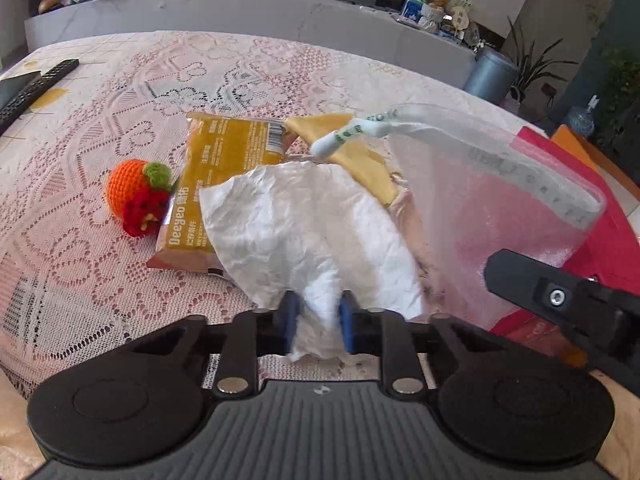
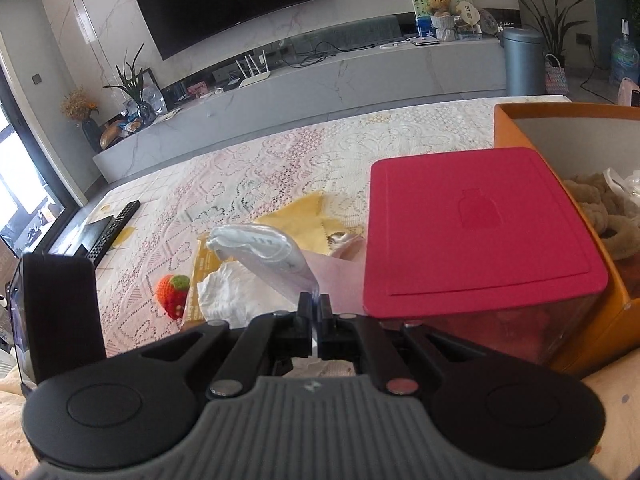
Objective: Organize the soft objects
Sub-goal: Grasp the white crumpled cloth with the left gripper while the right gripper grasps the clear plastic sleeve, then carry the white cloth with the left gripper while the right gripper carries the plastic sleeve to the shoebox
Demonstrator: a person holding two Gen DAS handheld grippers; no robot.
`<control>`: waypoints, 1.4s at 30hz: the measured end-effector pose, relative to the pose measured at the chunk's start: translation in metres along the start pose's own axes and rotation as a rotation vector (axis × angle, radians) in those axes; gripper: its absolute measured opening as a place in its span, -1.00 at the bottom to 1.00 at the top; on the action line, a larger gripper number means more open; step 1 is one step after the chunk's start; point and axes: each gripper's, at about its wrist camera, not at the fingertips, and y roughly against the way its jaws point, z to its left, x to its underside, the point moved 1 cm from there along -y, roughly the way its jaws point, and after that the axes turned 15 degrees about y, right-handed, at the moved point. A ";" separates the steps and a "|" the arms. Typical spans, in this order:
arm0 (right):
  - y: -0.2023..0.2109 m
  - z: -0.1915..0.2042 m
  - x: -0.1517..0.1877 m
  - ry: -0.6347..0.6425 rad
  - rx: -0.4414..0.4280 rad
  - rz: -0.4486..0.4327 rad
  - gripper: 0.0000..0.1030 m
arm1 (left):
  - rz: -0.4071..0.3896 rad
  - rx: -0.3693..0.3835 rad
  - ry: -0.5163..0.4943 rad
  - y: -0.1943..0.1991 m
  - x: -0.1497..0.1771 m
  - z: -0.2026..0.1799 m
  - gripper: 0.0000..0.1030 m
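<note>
**A:** Left wrist view first: your left claw [image 1: 318, 320] is pinching the near edge of the crumpled white tissue [image 1: 308, 232], blue pads [image 1: 290, 320] pressing it from both sides. The tissue lies on the lace-covered surface [image 1: 80, 260], overlapping the yellow snack packet [image 1: 224, 168]. The crochet strawberry [image 1: 138, 196] sits just left of that packet, touching its edge.

**B:** And my right one?

**A:** Right wrist view shows your right claw [image 2: 315, 312] pressed together on the edge of the clear zip bag [image 2: 280, 264], which stands up off the surface. Its white zip strip arcs over the yellow cloth [image 1: 360, 156] in the left view. The bag sits between the tissue and the red lid [image 2: 480, 224].

**B:** Where's the box?

**A:** That red lid lies on a clear container just beside the orange box [image 2: 560, 120], which has something fluffy and beige [image 2: 600, 208] inside. A remote [image 1: 36, 88] is well apart, far left.
</note>
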 end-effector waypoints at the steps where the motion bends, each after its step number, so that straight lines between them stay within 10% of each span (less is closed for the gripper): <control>1: 0.001 0.001 0.000 0.003 0.000 -0.001 -1.00 | -0.005 0.004 0.002 0.004 0.000 0.000 -0.65; 19: 0.066 -0.009 0.002 -0.062 -0.022 -0.112 -1.00 | -0.155 0.149 0.037 0.119 -0.005 0.025 -0.70; 42: 0.203 -0.139 -0.011 -0.169 0.181 -0.337 -1.00 | -0.072 0.482 -0.359 0.132 -0.003 -0.163 -0.70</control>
